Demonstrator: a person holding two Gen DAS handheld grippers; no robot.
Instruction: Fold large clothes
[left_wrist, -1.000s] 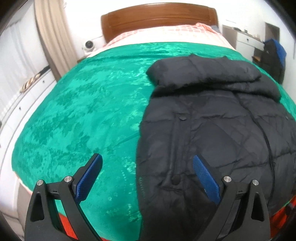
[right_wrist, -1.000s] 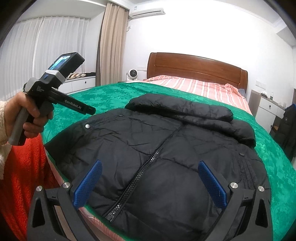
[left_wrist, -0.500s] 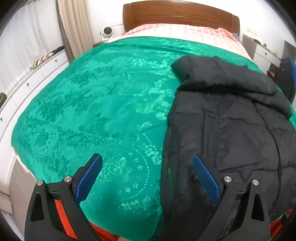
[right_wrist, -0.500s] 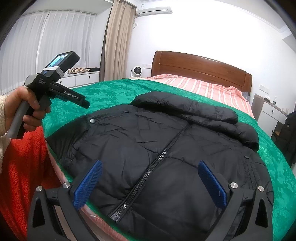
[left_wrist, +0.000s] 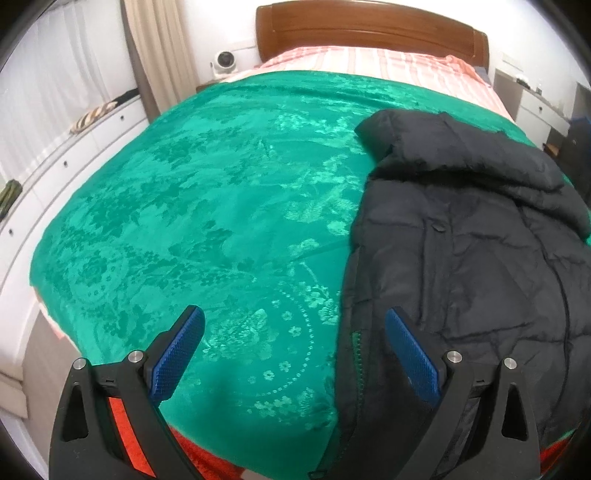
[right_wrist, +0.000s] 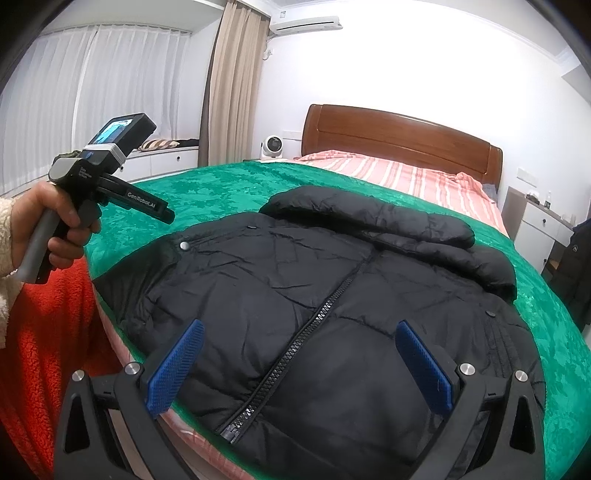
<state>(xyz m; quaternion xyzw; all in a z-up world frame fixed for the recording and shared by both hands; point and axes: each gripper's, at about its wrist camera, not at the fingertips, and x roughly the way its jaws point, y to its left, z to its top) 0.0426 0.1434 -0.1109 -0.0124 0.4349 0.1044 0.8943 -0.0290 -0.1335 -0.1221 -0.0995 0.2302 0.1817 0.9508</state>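
Both tools hang wide open and empty at the foot of the bed: the right tool (right_wrist: 299, 363) above the black puffer jacket (right_wrist: 332, 295), the left tool (left_wrist: 295, 354) over the green bedspread (left_wrist: 221, 206) just beside the jacket's edge. Zipped and spread flat toward the headboard (right_wrist: 399, 136), the jacket looks soft, bulky and slippery, so the hem corners or side seams seem the surest hold.

The jacket (left_wrist: 461, 266) runs past the right and bottom edges in the left wrist view; its sleeves are out of sight. In the right wrist view, the jacket's hem is hidden behind the right gripper (right_wrist: 299, 365), and the items on the nightstand (right_wrist: 535, 221) are too small to identify.
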